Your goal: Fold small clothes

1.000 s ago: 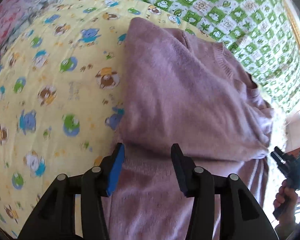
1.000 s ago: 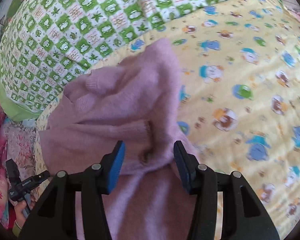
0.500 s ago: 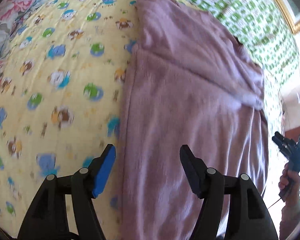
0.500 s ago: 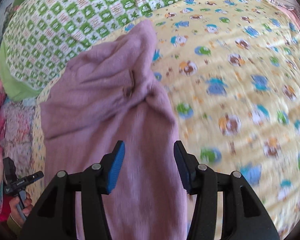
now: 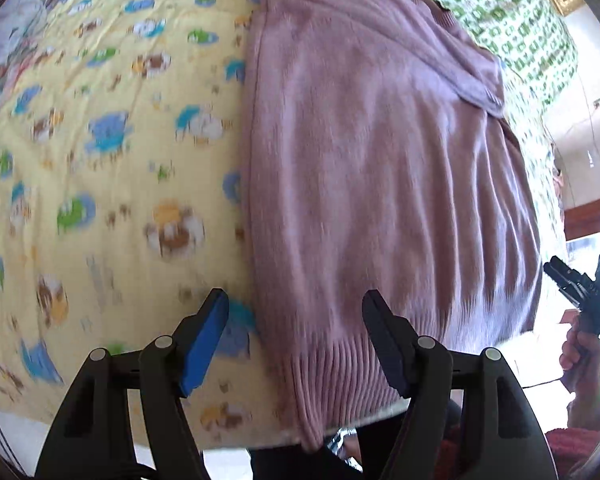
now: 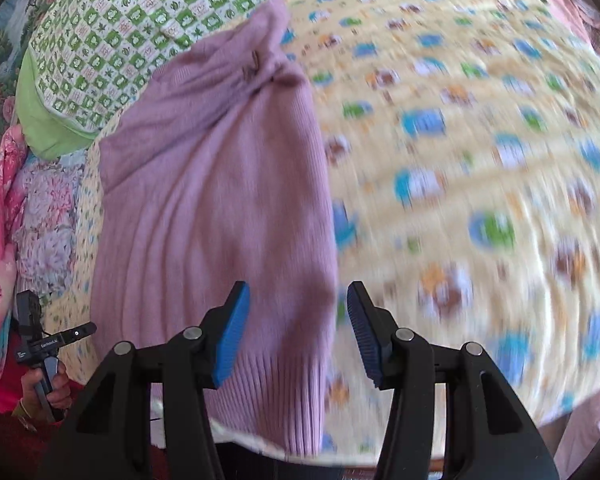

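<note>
sweater position: i see the pink sweater (image 5: pixel 380 168) lying flat on the yellow cartoon-print blanket (image 5: pixel 100 160), filling the centre and right of the left wrist view and the centre-left of the right wrist view (image 6: pixel 212 184).
long axis: it runs from the ribbed hem (image 5: pixel 340 376) at the lower centre of the frame up to the collar end near the top, so the sweater points away from me toward the green checked quilt (image 6: pixel 140 20).
left gripper: the left gripper (image 5: pixel 296 340) is open and empty; its jaws straddle the left edge of the sweater near the hem, one pad over the blanket and one over the knit, neither pressing.
right gripper: the right gripper (image 6: pixel 298 330) is open at a moderate gap with nothing held; its jaws straddle the right edge of the sweater just above the hem (image 6: pixel 268 392).
done so far: i judge the sides and sleeves are already turned in, since the sweater reads as a narrow long strip with straight side edges and a bunched layer near the top (image 6: pixel 260 68).
left to do: i judge the lengthwise fold remains, hem brought up toward the collar.
next move: both hem corners need gripping first.
image quality: motion blur softens the blanket.
</note>
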Demonstrator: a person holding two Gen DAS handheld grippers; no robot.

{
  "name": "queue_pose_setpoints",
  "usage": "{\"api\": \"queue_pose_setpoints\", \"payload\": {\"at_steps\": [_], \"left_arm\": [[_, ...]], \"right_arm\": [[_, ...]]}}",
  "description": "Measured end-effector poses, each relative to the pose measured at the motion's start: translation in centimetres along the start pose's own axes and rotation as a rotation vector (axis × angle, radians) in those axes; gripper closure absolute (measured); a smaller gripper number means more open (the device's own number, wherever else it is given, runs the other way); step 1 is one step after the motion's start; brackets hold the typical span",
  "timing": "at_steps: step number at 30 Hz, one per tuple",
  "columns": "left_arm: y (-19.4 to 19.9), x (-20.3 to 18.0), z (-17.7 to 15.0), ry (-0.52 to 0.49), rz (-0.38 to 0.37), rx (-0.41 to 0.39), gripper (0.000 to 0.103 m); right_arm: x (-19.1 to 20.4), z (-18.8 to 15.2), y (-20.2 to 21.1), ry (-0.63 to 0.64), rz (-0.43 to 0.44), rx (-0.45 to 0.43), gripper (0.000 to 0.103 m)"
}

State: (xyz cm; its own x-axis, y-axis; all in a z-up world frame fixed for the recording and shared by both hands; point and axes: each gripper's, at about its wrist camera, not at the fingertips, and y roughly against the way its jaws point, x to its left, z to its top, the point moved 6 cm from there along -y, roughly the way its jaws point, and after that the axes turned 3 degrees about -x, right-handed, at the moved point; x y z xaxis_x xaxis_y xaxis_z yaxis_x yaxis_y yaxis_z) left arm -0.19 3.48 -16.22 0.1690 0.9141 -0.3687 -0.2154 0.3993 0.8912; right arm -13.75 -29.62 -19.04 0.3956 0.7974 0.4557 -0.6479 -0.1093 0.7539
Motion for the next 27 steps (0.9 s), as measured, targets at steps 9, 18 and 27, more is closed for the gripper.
{"api": "queue_pose_setpoints", "payload": {"at_steps": [9,18,27], "left_arm": [[0.1,-0.6,-4.7,-0.008,-0.044,0.056,0.03],[-0.7,-0.7,-4.5,0.05,-0.114,0.054,0.028],[-1.6,-2.0,-2.8,0.046,-0.117,0.032,0.062]], "right_arm": [[0.5,-5.1,0.2,0.036,0.003,0.065,0.051],[0.1,-4.6,-0.6,-0.035,0.055,0.045,0.051],[0.8,-3.6,-2.5,-0.096,0.158,0.05,0.094]]}}
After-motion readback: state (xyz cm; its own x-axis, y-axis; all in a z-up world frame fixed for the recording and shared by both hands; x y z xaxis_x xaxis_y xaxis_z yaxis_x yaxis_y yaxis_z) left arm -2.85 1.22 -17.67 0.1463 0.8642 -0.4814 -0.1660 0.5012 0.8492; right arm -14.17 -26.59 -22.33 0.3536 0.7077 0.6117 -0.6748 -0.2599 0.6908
